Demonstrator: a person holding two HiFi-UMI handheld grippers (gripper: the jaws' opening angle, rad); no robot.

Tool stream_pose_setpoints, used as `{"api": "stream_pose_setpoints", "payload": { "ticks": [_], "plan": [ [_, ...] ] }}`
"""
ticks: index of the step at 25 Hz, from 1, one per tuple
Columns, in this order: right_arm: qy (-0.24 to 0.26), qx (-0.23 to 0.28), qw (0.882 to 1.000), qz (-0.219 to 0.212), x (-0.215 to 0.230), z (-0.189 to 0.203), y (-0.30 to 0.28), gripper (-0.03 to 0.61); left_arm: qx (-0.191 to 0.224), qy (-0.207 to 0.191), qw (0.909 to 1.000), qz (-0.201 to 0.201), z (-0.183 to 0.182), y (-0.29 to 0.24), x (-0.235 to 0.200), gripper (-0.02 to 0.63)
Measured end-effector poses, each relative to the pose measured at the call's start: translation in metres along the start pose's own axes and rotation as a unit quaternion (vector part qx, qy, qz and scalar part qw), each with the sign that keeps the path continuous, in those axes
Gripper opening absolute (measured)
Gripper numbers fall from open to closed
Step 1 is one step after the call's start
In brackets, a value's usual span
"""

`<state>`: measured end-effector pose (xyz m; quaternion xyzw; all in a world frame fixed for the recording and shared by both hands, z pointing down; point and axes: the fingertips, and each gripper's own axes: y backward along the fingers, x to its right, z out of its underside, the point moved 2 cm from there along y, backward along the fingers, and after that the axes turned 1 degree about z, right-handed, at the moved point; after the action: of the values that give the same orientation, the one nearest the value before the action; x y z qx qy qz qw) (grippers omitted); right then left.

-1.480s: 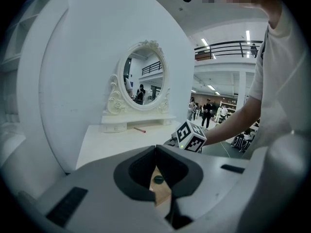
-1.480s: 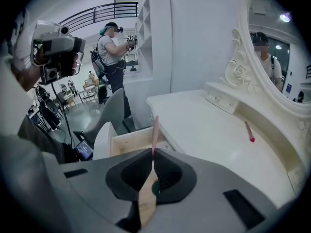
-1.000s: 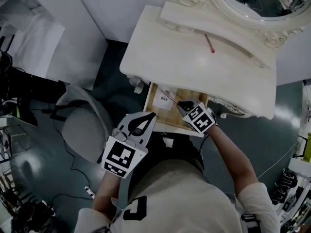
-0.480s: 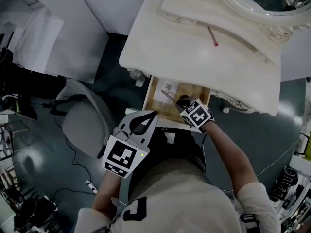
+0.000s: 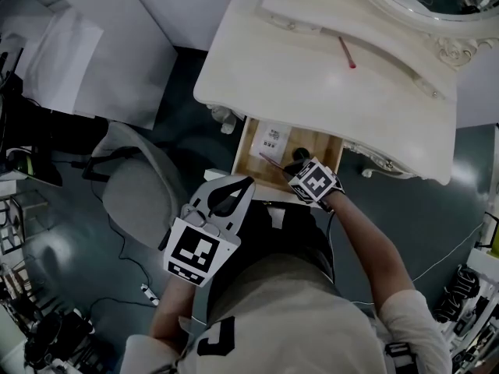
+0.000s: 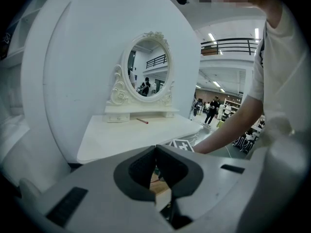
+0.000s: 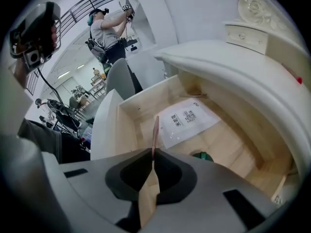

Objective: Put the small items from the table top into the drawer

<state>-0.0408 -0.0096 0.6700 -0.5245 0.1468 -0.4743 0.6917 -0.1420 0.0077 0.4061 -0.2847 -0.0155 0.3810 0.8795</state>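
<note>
The fingers [image 7: 171, 173] of the right gripper [image 7: 153, 152] are clenched on a thin pink stick [image 7: 155, 129], pinched near one end so that most of its length pokes out ahead of the tips. It looks light and stiff, like a pencil or cosmetic stick. It is likely smooth and round, so it could swivel or slip in the pinch, and a hold nearer its middle would steady it.

The stick hangs over the open drawer [image 7: 127, 114], inside its wooden walls. Below it lie a white printed sheet [image 7: 187, 119] and a small green item [image 7: 200, 155]. The drawer floor beside the sheet is bare, so there is room to lay the stick flat. The bench [image 5: 288, 68] edge overhangs the back of the drawer and limits the room above there. The front half is the freer way in and out.

A second red stick [image 5: 347, 52] lies on the bench near the mirror base, well apart from the drawer. It is just as slender and low-lying, so it probably needs a pinch from straight above.

The left gripper [image 6: 156, 163] has its fingers closed on nothing. It hovers near the person's body, clear of the drawer.
</note>
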Motion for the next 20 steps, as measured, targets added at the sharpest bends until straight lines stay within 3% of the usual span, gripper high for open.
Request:
{"api": "stream_pose_setpoints", "payload": {
  "ticks": [7, 20],
  "plan": [
    [0.006, -0.034, 0.999, -0.016, -0.004, 0.011, -0.015, 0.035, -0.002, 0.006, 1.0000, -0.002, 0.007, 0.002, -0.001, 0.058],
    [0.029, -0.069, 0.997, 0.002, 0.000, 0.021, -0.027, 0.037, -0.004, 0.009, 1.0000, -0.001, 0.009, 0.004, -0.002, 0.058]
  ]
}}
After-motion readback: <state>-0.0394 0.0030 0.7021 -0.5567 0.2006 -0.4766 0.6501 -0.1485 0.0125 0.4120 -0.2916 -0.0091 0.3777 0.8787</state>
